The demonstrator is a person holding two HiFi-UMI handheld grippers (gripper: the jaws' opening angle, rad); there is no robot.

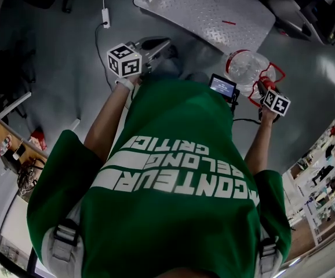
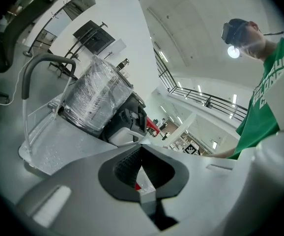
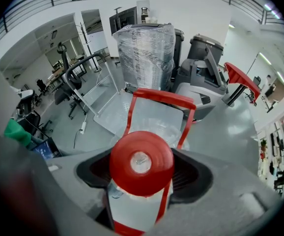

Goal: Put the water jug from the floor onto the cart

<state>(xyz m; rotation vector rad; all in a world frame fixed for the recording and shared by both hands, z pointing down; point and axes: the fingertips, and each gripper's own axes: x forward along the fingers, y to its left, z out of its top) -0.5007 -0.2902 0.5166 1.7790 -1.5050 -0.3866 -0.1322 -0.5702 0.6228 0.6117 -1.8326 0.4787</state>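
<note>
Jaws of my right gripper (image 3: 142,180) pinch the jug (image 1: 246,66) by its neck, left gripper (image 2: 141,168) closed on nothing; swung to the cart (image 1: 214,11) ahead, its weight could twist it loose.

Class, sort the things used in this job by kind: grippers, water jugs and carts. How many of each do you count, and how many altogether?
Grippers: 2, the left gripper and the right gripper
Water jugs: 1, the water jug
Carts: 1, the cart
Total: 4
</note>
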